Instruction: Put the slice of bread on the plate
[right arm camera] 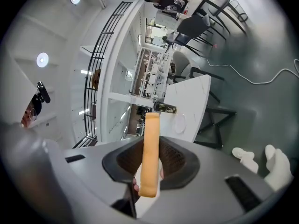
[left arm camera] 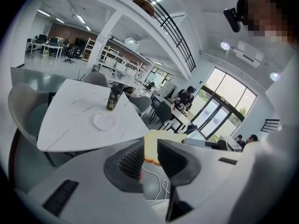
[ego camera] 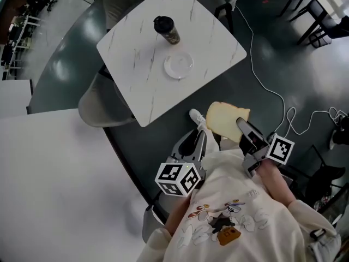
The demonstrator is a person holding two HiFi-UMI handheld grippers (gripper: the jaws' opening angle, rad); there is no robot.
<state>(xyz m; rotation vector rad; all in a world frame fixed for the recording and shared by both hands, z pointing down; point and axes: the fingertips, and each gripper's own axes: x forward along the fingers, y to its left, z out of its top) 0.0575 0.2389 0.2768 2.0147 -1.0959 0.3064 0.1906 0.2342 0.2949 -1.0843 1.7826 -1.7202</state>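
A: On the white marble table point(ego camera: 142, 86), what is listed?

B: 2 items. Item 1: plate point(ego camera: 179, 65), white, round, near the table's middle. Item 2: dark cup point(ego camera: 167, 30) with a black lid, upright, near the plate on its far side.

A: Off the table, on the near side?

B: Item 3: slice of bread point(ego camera: 226, 119) — pale face, tan crust, held in the air over the grey floor point(ego camera: 283, 53), apart from the table's near edge. Item 4: right gripper point(ego camera: 244, 131), jaws closed on the slice's lower part. Its own view shows the slice edge-on between the 2 ribbed pads point(right arm camera: 128, 157), standing up past them. Item 5: left gripper point(ego camera: 200, 138), just beside the slice on its left, jaws apart with nothing between them — the bread shows only beyond the gap.

A: Remainder?

B: Item 6: grey chair point(ego camera: 103, 105) at the table's left edge. Item 7: white cable point(ego camera: 267, 86) lying across the floor.
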